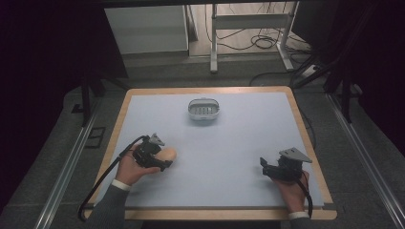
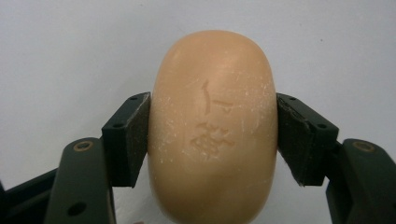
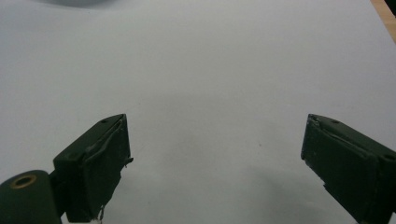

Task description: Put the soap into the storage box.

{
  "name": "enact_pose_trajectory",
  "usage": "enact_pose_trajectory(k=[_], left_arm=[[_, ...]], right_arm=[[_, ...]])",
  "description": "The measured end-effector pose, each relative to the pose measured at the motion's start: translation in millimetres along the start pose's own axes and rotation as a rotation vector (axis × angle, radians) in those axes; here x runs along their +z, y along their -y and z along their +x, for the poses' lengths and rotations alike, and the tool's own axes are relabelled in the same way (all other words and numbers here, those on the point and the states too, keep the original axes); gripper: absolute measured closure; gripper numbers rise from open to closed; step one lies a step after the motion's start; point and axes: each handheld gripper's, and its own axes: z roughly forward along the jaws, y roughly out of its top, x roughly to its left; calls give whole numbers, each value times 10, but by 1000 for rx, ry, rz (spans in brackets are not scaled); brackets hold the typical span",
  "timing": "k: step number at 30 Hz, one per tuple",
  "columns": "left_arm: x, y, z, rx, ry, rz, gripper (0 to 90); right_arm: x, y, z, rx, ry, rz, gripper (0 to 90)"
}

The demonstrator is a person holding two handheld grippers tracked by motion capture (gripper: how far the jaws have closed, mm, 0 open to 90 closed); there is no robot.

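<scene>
Left fingers clamp the soap at frame centre; right gripper gapes empty. Probably bound for the dish, upper centre: carry level, squeeze gently.

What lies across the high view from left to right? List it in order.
left gripper → soap bar → soap dish → right gripper

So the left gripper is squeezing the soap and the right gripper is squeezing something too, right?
Not quite. The left gripper is indeed shut on the soap, one jaw on each side. But the right gripper is squeezing nothing: the right gripper view shows its jaws wide apart with just the pale mat between them.
</scene>
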Motion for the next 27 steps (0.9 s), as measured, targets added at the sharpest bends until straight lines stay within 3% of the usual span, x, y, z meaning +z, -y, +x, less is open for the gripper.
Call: enact_pose_trajectory(k=[27], left_arm=[[7, -141, 24, -7, -9, -14, 323]], right_arm=[[4, -1, 2, -7, 1, 5, 81]])
